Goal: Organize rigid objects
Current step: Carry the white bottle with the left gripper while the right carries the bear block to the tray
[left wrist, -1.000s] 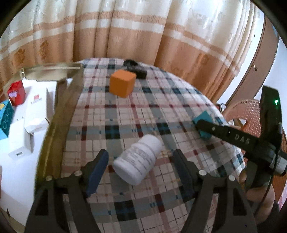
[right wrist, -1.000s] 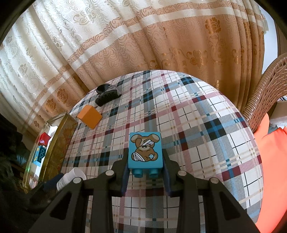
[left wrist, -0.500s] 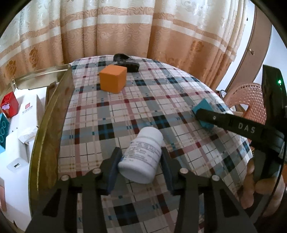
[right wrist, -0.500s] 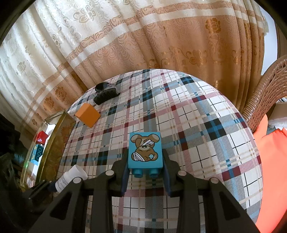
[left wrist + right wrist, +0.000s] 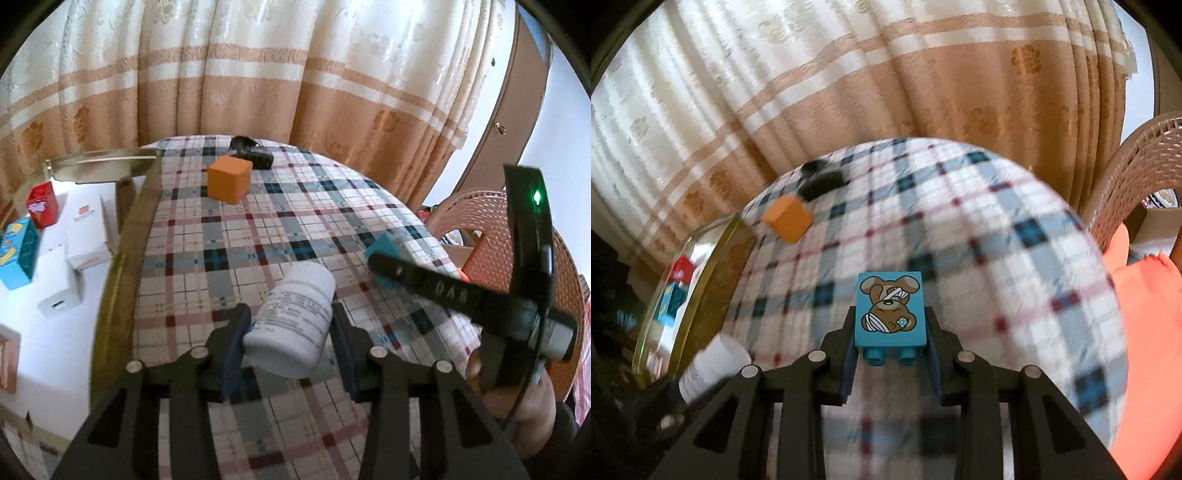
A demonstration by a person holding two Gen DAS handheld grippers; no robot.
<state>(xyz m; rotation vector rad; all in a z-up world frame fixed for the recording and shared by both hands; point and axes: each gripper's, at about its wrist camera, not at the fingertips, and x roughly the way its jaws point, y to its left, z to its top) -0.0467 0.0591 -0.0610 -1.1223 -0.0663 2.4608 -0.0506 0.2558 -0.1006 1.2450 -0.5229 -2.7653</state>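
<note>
A white pill bottle point(image 5: 291, 317) with a printed label lies between the pads of my left gripper point(image 5: 291, 325), which is shut on it just above the plaid tablecloth point(image 5: 258, 229). My right gripper point(image 5: 891, 325) is shut on a blue toy brick point(image 5: 889, 314) printed with a bandaged bear, studs toward the camera. That brick point(image 5: 382, 247) and the right gripper's body also show at the right of the left wrist view. An orange cube point(image 5: 228, 178) and a black hair clip point(image 5: 253, 152) sit at the table's far side. The bottle point(image 5: 713, 365) shows blurred at the lower left of the right wrist view.
A gold-rimmed tray point(image 5: 122, 236) borders the table's left side and holds a red box point(image 5: 43, 201), a blue box point(image 5: 16, 251), white boxes and a white charger point(image 5: 59, 291). Curtains hang behind. A wicker chair point(image 5: 1134, 177) and an orange cushion point(image 5: 1145, 317) stand at the right.
My left gripper closed on the white bottle and raised it a little off the cloth. The right gripper, still holding the blue brick, shifted slightly; its view is now blurred.
</note>
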